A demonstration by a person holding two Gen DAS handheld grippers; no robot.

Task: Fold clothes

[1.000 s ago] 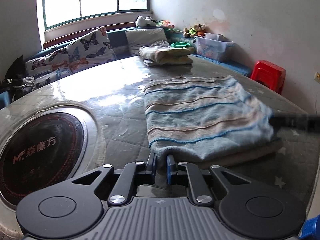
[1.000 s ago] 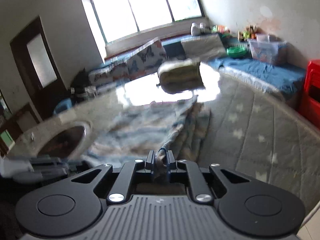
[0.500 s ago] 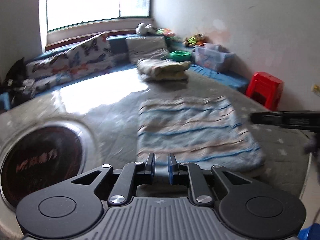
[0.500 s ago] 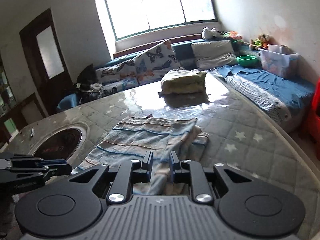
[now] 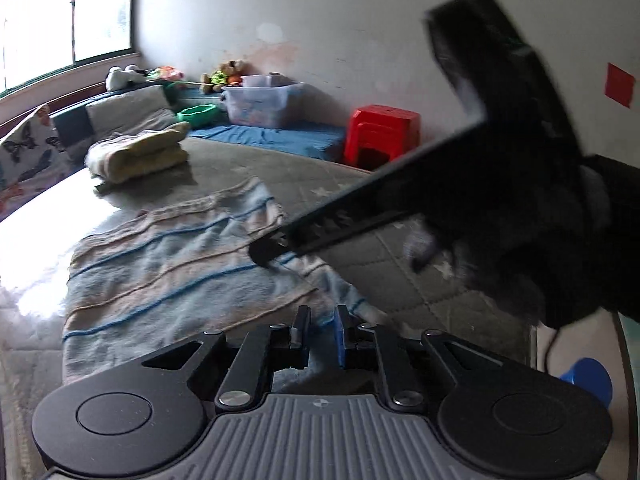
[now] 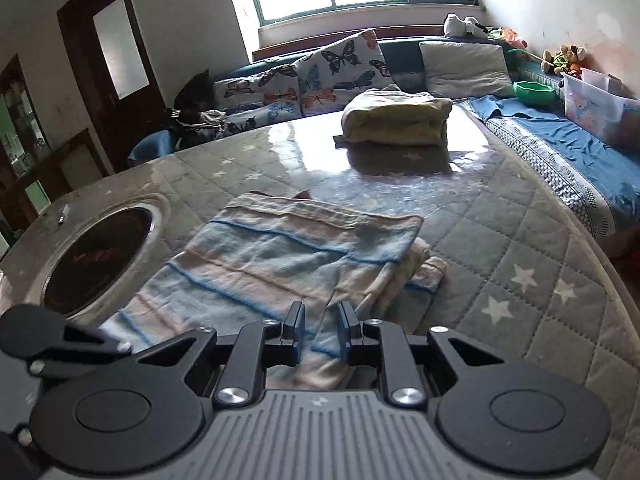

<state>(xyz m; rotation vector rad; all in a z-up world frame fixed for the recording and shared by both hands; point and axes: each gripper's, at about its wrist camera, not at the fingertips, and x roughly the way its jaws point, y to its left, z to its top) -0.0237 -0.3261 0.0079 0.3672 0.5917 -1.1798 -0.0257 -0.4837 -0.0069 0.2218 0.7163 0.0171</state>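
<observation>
Your left gripper (image 5: 321,326) hovers low over the near edge of the striped blue-and-beige towel (image 5: 172,276), its two fingers standing a narrow gap apart with nothing pinched between them; the cloth lies below and ahead of the tips. Your right gripper (image 6: 320,322) is the same: fingers slightly parted, empty, poised over the towel (image 6: 280,264) near its front edge.

The towel lies folded flat on the quilted grey table cover (image 6: 520,248), which has white stars stitched on it. From your right wrist view the towel runs from about 6 o'clock up toward the centre, with a loose layer poking out on its 3 o'clock side (the fold there looks uneven, several edges showing). A round dark inset (image 6: 100,256) sits in the table at 9 o'clock, just beside the towel's left edge.

In your left wrist view the right gripper (image 5: 268,250) crosses in from 3 o'clock as a dark blurred bar, its tip over the towel's right edge; whether it touches the cloth you cannot tell from that blur.

Further back, at 12 o'clock in the right view, a folded yellowish bundle (image 6: 396,120) rests on the table, well apart from the towel. Beyond it are the butterfly cushions (image 6: 340,68) under the window, and at 2 o'clock a green basin (image 6: 534,91) beside a clear plastic bin (image 6: 596,96). A red stool (image 5: 382,132) stands by the wall in the left view.
</observation>
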